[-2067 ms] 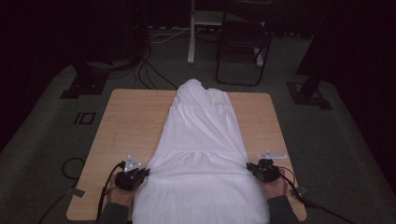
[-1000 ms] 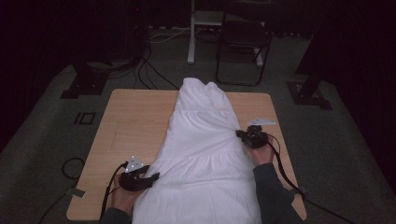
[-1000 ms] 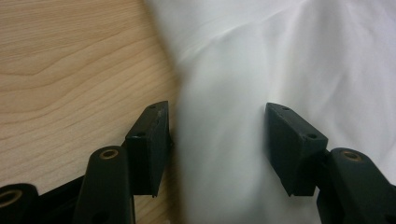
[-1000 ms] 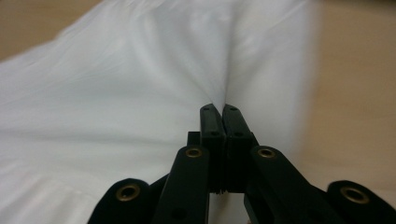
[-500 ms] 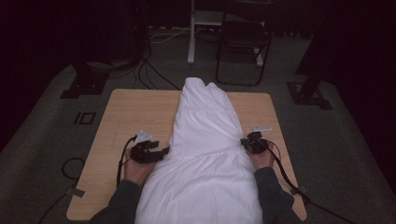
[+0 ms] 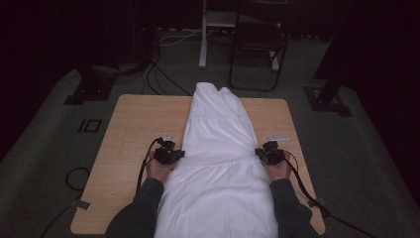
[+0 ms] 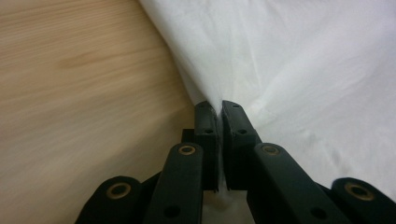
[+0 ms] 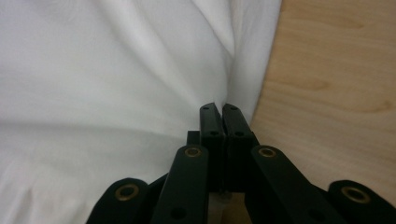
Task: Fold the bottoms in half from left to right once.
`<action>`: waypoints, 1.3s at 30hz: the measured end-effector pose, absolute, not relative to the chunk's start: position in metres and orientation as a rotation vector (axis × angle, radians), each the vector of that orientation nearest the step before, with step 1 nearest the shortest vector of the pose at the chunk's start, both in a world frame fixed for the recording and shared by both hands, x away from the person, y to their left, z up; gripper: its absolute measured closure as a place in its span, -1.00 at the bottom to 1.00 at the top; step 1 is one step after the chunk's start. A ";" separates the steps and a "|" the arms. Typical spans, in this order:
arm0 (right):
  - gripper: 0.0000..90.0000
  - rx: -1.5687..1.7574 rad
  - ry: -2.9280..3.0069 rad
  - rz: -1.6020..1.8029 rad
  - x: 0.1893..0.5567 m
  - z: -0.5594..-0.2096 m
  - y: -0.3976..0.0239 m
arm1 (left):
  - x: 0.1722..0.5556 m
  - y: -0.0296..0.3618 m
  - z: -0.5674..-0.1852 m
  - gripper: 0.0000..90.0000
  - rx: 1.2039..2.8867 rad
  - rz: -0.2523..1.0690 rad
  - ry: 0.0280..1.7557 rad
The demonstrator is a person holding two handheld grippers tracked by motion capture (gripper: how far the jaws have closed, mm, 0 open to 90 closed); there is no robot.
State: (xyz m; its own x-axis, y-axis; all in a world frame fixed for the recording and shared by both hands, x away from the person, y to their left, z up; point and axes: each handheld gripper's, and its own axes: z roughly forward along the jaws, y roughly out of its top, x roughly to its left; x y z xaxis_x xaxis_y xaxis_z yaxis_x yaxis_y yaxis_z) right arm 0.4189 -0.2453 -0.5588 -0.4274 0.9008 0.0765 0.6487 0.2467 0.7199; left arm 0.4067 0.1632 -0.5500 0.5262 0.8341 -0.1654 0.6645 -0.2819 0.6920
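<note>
The dress (image 6: 218,163) lies lengthwise down the bench (image 6: 129,129), away from the person. The left gripper (image 6: 168,154) has just closed its fingers (image 7: 205,122) on the dress's left edge; the right gripper (image 6: 269,153) pinches the right edge directly opposite.

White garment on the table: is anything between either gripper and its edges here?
Nothing visible. The left gripper is shut on the white garment at one side edge, the right gripper on the opposite edge, over bare wooden table.

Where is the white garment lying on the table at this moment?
In the high view the white garment runs lengthwise down the middle of the wooden table, from far edge to near edge. The left tool and right tool pinch its two side edges.
</note>
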 end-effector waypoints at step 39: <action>0.97 1.227 2.287 1.108 0.449 -0.528 -0.175 | 0.297 0.189 -0.563 0.78 2.064 0.455 1.070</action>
State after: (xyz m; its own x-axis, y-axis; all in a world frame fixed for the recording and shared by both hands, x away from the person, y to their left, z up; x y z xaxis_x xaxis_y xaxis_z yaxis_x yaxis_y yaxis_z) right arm 0.4491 -0.1748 -0.5283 -0.5811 0.8100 0.0781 0.5634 0.3312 0.7569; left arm 0.2969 0.1887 -0.5628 0.5866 0.8094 -0.0278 0.5413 -0.3663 0.7568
